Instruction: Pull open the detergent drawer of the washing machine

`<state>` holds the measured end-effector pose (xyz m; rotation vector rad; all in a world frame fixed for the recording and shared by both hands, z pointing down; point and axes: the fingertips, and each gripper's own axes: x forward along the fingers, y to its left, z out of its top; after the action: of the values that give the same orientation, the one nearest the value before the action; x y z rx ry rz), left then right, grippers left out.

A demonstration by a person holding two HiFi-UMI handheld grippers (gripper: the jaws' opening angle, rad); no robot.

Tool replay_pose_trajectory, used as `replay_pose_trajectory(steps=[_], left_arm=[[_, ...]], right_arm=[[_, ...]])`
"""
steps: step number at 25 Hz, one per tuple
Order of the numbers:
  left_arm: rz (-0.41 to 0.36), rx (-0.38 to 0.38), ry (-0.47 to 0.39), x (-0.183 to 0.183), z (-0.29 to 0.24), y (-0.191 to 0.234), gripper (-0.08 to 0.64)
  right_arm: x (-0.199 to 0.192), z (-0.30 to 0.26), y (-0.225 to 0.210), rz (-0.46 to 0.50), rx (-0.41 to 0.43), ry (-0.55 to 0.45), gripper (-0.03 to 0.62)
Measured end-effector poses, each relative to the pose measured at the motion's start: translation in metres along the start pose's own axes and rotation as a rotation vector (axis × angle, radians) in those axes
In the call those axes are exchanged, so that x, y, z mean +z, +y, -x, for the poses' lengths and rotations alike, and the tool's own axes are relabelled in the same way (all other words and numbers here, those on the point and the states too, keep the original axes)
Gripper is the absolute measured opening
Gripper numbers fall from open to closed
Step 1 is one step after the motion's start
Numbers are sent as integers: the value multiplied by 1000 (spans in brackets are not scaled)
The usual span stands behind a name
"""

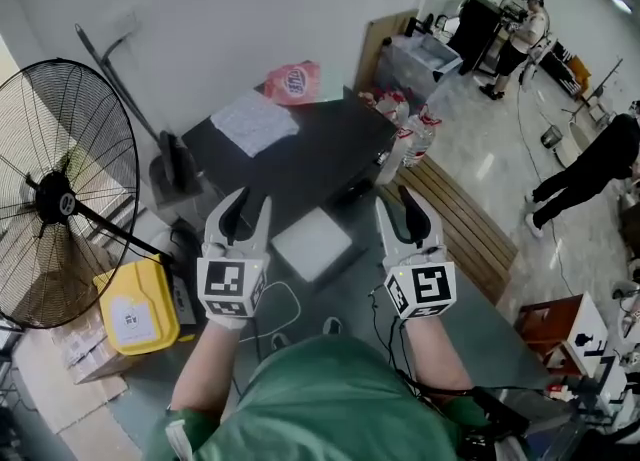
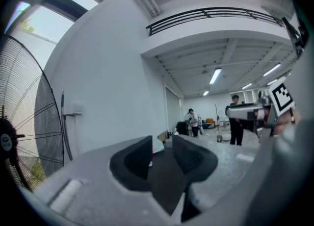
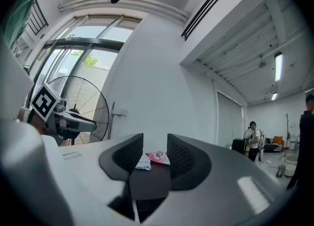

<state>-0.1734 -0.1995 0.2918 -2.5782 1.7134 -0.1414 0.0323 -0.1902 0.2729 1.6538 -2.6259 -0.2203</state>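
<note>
Left tongs (image 1: 252, 198) and right tongs (image 1: 395, 201) stand half parted, gripping nothing, side by side in the air. A dark bench (image 1: 330, 149) lies at 12 o'clock. No washer or drawer shows; the pull looks unstarted.

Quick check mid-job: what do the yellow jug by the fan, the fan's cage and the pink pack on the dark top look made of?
Yellow jug: probably moulded plastic, smooth with a slight sheen, opaque.
Fan cage: thin dark wire, likely painted metal, see-through ribs.
Pink pack: seemingly soft plastic film, crumpled and glossy; too small to be sure.
</note>
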Motion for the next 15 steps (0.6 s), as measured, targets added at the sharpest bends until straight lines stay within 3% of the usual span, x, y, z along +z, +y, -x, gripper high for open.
replay_pose_trajectory(steps=[15], left_arm=[[21,-23,21,-10,-1,8,115]], right_arm=[[-6,-2,8,19,-20,29,153]])
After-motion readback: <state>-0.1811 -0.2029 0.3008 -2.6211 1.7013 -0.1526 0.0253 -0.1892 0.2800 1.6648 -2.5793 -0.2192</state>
